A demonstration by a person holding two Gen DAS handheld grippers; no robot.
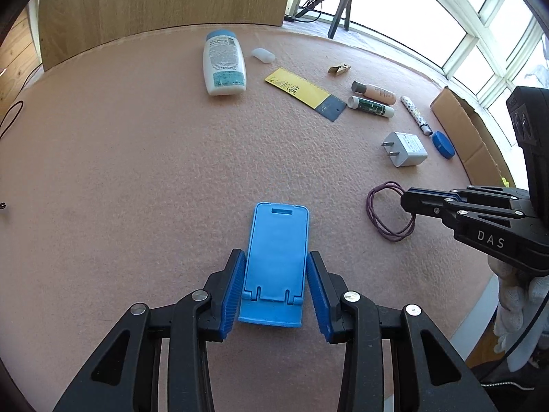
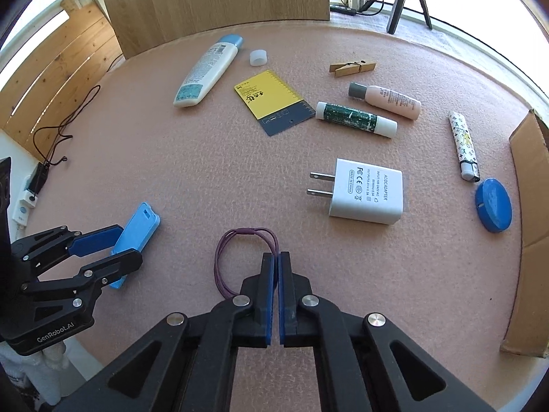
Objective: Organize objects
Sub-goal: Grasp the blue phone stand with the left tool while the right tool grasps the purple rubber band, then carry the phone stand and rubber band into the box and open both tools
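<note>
A blue phone stand lies on the pink felt table. My left gripper is shut on it, a blue pad pressing each long side. The right wrist view shows the phone stand tilted up between the left gripper fingers. A thin purple hair band lies looped on the felt. My right gripper is shut, with its tips pinching the band's right side. From the left wrist view, the right gripper reaches in from the right onto the hair band.
Farther back lie a white lotion bottle, a white cap, a yellow card, a clothespin, a pink bottle, a green tube, a lighter, a white charger and a blue disc. A cardboard box stands at the right edge.
</note>
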